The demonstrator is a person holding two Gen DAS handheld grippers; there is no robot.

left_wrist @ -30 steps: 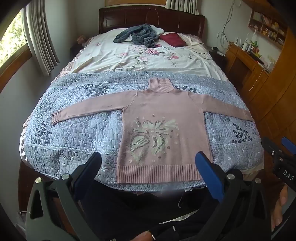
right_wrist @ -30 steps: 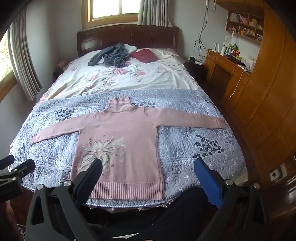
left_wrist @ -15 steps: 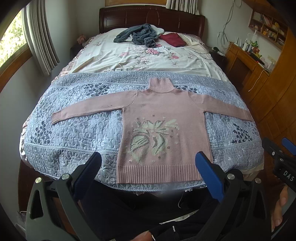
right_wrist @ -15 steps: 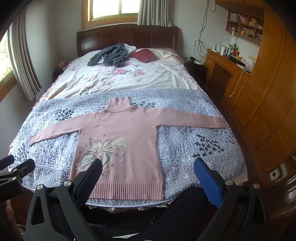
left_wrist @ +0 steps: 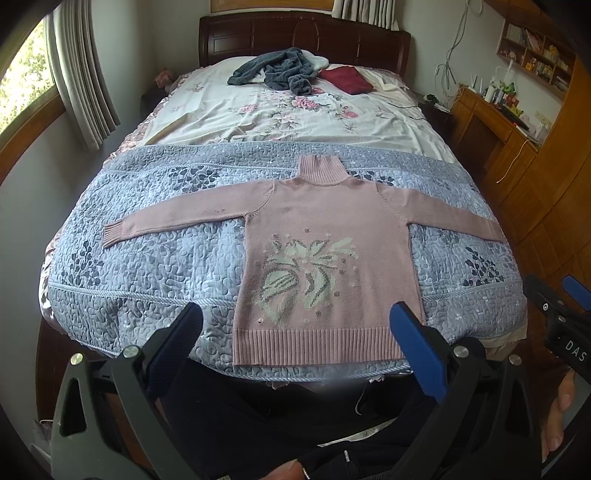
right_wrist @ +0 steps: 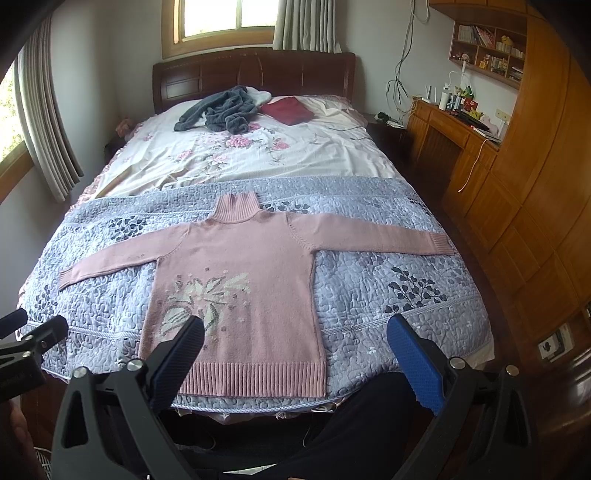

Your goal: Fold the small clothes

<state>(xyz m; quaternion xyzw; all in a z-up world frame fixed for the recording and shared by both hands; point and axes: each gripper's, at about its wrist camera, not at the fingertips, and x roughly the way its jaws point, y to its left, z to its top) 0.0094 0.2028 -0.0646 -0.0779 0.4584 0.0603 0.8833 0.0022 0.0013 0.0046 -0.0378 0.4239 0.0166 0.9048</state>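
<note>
Pink sweater [left_wrist: 325,266] flat, right cuff cut off

Pink turtleneck sweater [left_wrist: 325,254] lies flat, sleeves outspread.

A home bedroom: a double bed [right_wrist: 436,236] with a dark carved wooden headboard [right_wrist: 255,75], a floral sheet [right_wrist: 236,155] and a grey-blue quilted bedspread [right_wrist: 369,280] fills the room. Curtained windows [right_wrist: 229,18] sit behind and to the side, while built-in wooden cabinets [right_wrist: 532,206], a cluttered desk [right_wrist: 454,122] and a wall shelf [right_wrist: 487,37] of books line one wall
</note>
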